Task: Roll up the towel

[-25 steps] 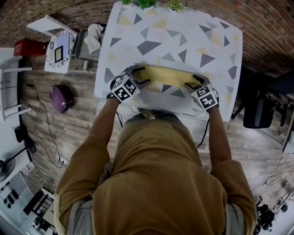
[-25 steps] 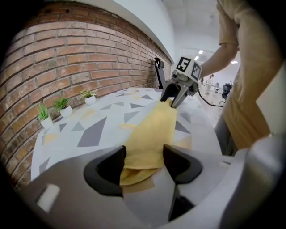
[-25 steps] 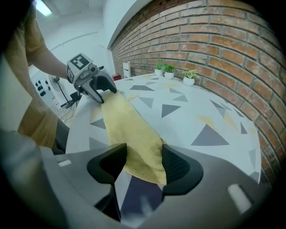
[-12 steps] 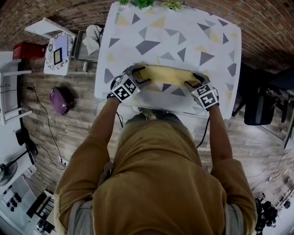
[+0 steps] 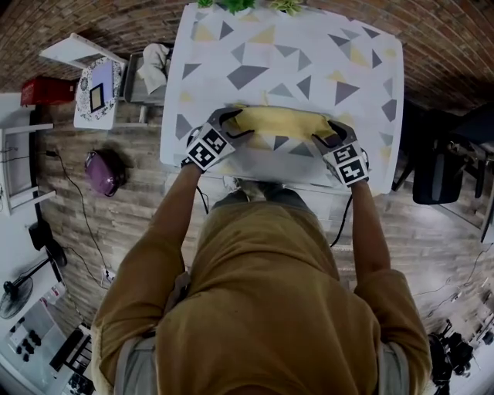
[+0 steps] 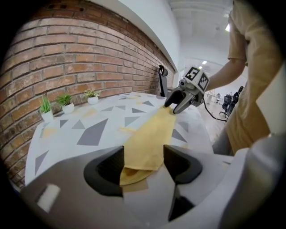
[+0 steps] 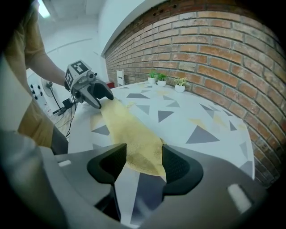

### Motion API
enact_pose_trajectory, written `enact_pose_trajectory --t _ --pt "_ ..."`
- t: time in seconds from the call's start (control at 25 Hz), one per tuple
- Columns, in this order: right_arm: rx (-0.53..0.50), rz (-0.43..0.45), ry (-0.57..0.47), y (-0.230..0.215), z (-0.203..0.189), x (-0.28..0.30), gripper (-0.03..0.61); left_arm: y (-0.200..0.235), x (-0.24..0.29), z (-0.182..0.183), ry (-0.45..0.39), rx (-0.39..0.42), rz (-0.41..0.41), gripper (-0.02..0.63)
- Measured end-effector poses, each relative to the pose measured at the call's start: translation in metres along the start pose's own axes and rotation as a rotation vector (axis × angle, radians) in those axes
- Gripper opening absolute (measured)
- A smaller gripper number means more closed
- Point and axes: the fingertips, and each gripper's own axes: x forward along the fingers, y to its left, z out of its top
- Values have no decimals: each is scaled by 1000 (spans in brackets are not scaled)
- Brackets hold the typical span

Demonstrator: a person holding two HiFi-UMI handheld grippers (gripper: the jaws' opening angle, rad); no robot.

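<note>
A yellow towel [image 5: 282,123], folded into a long narrow strip, lies across the near part of the white table [image 5: 293,62] with grey and yellow triangles. My left gripper [image 5: 234,125] is at its left end, jaws closed on the towel [image 6: 149,138], which fills the gap between them [image 6: 143,163]. My right gripper [image 5: 326,133] holds the other end the same way, the towel [image 7: 129,129] lying between its jaws [image 7: 144,163]. Each gripper shows in the other's view: the right gripper [image 6: 176,105] and the left gripper [image 7: 100,100].
Small potted plants [image 5: 239,6] stand along the table's far edge by the brick wall. A chair with a cloth [image 5: 150,65] and a purple bag [image 5: 102,166] are on the floor to the left, a black chair [image 5: 432,181] to the right.
</note>
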Motion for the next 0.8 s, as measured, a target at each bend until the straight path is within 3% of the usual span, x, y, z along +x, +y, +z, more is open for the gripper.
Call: enact_pose_trajectory --t 0.24,0.56,0.8 --pt "71 -35 -57 2 3 -13 230 -3 -9 -2 -17 -7 18 298" --pt "206 -87 -108 14 -5 -30 229 -2 -31 4 -133 -116 92 298" --pt "315 -128 -179 22 1 -44 224 -4 -46 4 -170 -157 135 287"
